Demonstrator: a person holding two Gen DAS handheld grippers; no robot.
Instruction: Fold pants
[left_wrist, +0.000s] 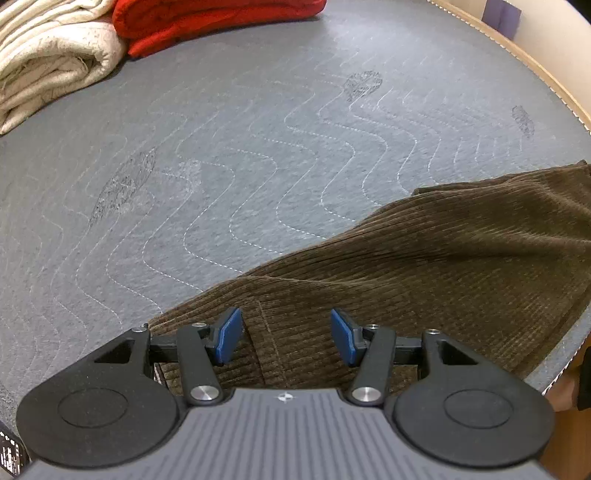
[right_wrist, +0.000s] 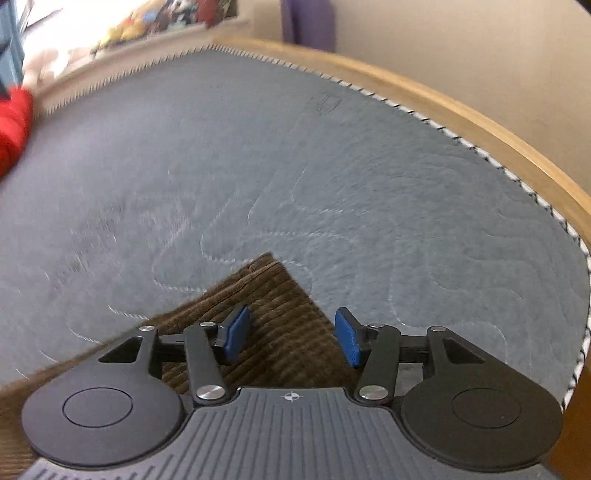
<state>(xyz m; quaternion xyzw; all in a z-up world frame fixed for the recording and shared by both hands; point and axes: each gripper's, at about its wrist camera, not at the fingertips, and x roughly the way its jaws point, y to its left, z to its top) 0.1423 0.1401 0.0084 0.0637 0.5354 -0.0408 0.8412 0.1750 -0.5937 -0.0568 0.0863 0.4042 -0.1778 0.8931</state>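
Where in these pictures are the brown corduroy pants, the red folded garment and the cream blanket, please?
brown corduroy pants (left_wrist: 424, 258): left wrist view, on the ribbed cloth lying on the grey mat.
red folded garment (left_wrist: 207, 22): left wrist view, on its top fold.
cream blanket (left_wrist: 48, 62): left wrist view, on its rolled edge.

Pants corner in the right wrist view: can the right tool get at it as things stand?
Probably yes. The right tool is open above the brown pants, whose corner lies just ahead with nothing over it.
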